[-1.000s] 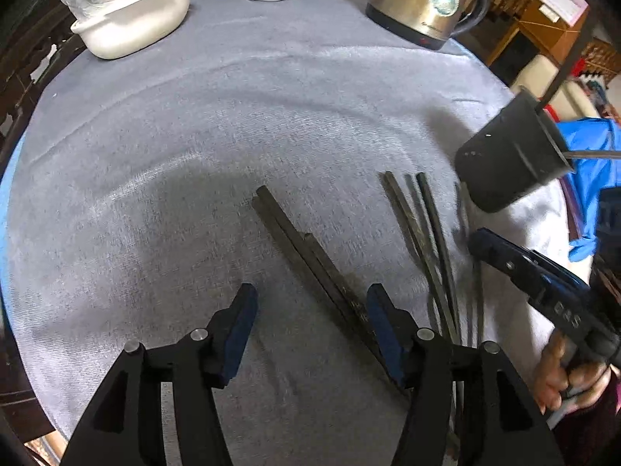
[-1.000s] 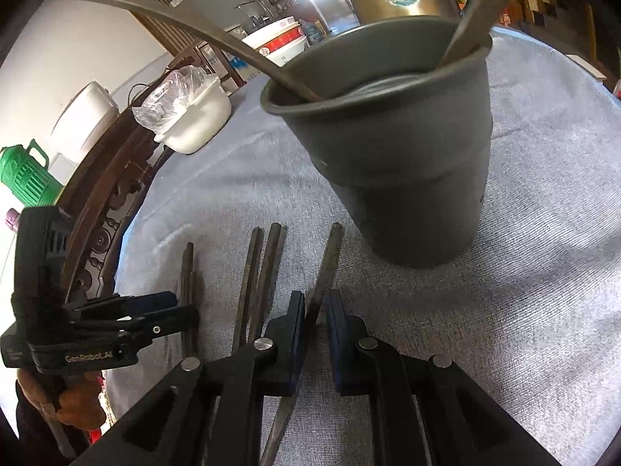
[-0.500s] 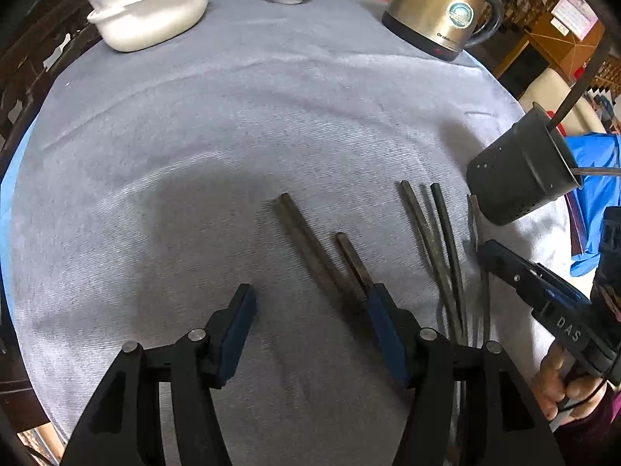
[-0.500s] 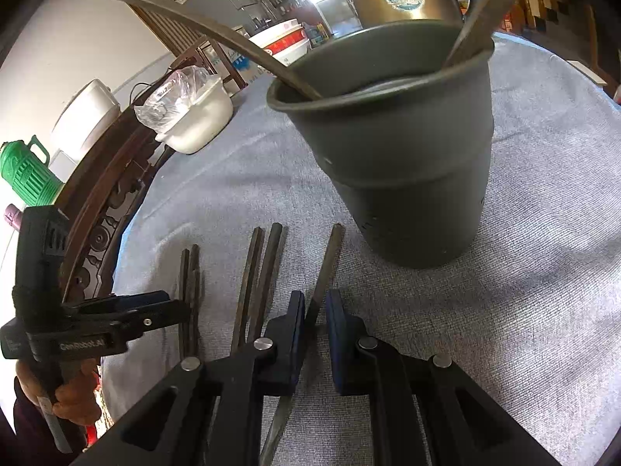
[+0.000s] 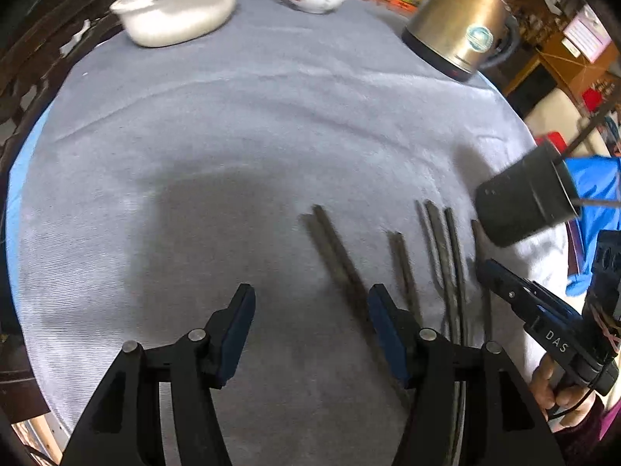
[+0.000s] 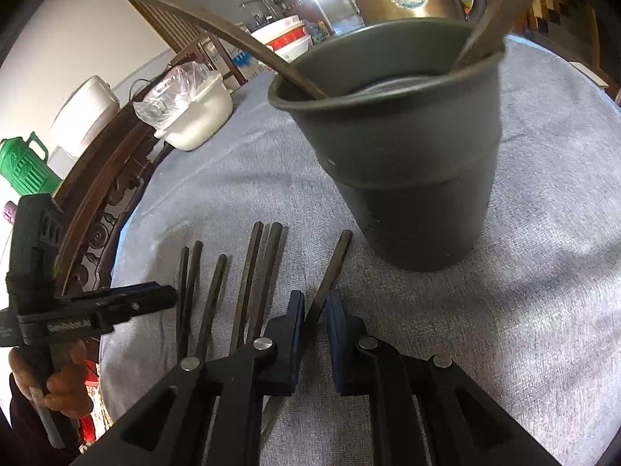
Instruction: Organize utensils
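The right gripper (image 6: 314,312) stands with its jaws nearly closed around one chopstick (image 6: 330,268), which lies flat on the grey cloth (image 6: 524,310). The blue pads sit on either side of the shaft near its mid-length; contact looks made, and the stick is not lifted. The stick's long axis runs away from the gripper, tilted slightly toward the cup (image 6: 407,178), and its far end stops just short of the cup's base. The cup stands upright, directly beyond that end, with two sticks already leaning out of its rim.

The left gripper (image 5: 310,330) hangs half open over the cloth and holds nothing. A pair of chopsticks (image 5: 337,260) lies just ahead of its right pad, running diagonally away from it and to its left.

In the right wrist view, five loose sticks (image 6: 248,283) lie side by side to the left of the held one, roughly parallel, between the two grippers.

Judgement: the right hand is nearer the cup. The coming move requires raising the held stick from flat to near upright so that one end clears the rim. The pinch point is near mid-shaft, so the stick may pivot in the pads.
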`<action>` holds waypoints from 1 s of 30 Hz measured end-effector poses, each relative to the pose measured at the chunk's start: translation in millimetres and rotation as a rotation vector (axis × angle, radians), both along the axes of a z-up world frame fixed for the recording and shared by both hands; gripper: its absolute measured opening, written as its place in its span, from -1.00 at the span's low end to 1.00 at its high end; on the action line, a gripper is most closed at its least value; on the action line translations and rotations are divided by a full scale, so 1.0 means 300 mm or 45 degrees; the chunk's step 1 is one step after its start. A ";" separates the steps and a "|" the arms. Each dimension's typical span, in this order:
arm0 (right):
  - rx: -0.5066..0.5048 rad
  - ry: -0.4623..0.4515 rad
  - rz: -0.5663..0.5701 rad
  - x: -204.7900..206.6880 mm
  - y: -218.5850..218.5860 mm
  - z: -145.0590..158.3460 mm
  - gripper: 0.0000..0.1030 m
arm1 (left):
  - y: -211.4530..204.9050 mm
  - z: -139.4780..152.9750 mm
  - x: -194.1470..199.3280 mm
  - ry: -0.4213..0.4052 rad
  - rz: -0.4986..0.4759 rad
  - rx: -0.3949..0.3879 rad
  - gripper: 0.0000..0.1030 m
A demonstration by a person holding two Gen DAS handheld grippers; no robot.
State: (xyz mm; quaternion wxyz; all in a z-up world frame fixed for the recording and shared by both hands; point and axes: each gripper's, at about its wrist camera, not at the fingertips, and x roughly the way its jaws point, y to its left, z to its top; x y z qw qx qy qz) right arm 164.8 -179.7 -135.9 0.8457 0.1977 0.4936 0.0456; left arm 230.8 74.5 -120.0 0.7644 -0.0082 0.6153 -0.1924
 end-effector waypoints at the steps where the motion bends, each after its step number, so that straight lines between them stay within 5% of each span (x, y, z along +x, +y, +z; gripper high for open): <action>1: -0.005 0.014 0.001 0.010 0.003 0.000 -0.74 | -0.027 -0.007 0.016 0.006 0.010 0.005 0.20; 10: -0.095 0.032 0.009 0.043 0.043 0.003 -0.73 | -0.060 -0.030 0.067 0.031 0.046 0.064 0.13; 15: -0.090 0.026 0.008 0.045 0.050 0.001 -0.73 | -0.027 -0.027 0.067 0.023 0.031 0.074 -0.27; 30: -0.141 0.102 -0.005 0.105 0.073 0.003 -0.67 | 0.012 -0.033 0.128 0.109 0.148 -0.010 -0.28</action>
